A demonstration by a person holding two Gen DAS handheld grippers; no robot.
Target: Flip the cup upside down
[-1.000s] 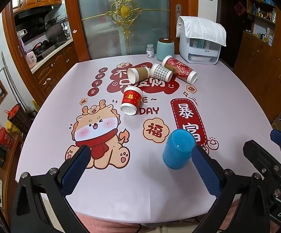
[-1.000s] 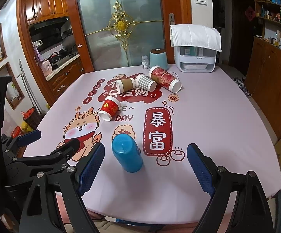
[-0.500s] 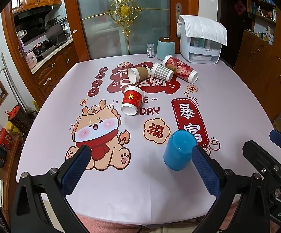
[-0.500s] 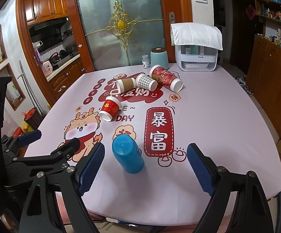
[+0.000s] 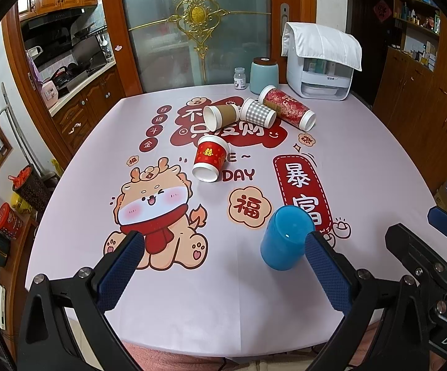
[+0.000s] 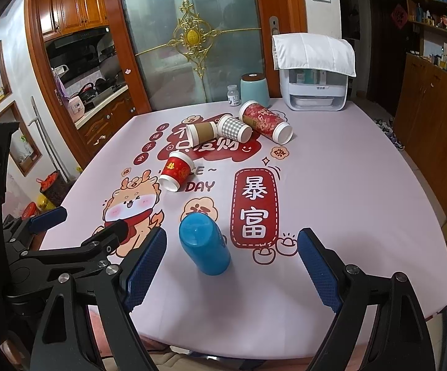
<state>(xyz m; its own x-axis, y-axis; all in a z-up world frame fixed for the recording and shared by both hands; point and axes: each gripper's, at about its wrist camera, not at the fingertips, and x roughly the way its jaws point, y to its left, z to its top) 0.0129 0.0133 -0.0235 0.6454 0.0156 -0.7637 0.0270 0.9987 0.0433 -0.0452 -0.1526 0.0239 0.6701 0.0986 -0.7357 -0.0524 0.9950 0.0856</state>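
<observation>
A blue plastic cup [image 5: 286, 236] stands upside down, closed bottom up, near the table's front edge; it also shows in the right wrist view [image 6: 205, 246]. My left gripper [image 5: 223, 270] is open and empty, its right finger close beside the cup. My right gripper [image 6: 232, 266] is open and empty, with the cup standing just ahead between its fingers, nearer the left one. Four paper cups lie on their sides farther back: a red one [image 5: 210, 157], a brown one [image 5: 220, 116], a checked one [image 5: 257, 113] and a tall red patterned one [image 5: 287, 108].
The table wears a pink cloth [image 5: 362, 160] printed with a cartoon dragon and red characters. At the back stand a white appliance under a cloth [image 5: 321, 61], a teal canister [image 5: 263, 74] and a small bottle [image 5: 240, 78]. Wooden cabinets flank the table.
Both grippers have barely shifted; the view has drifted slightly. The blue cup and the paper cups stay where they were.
</observation>
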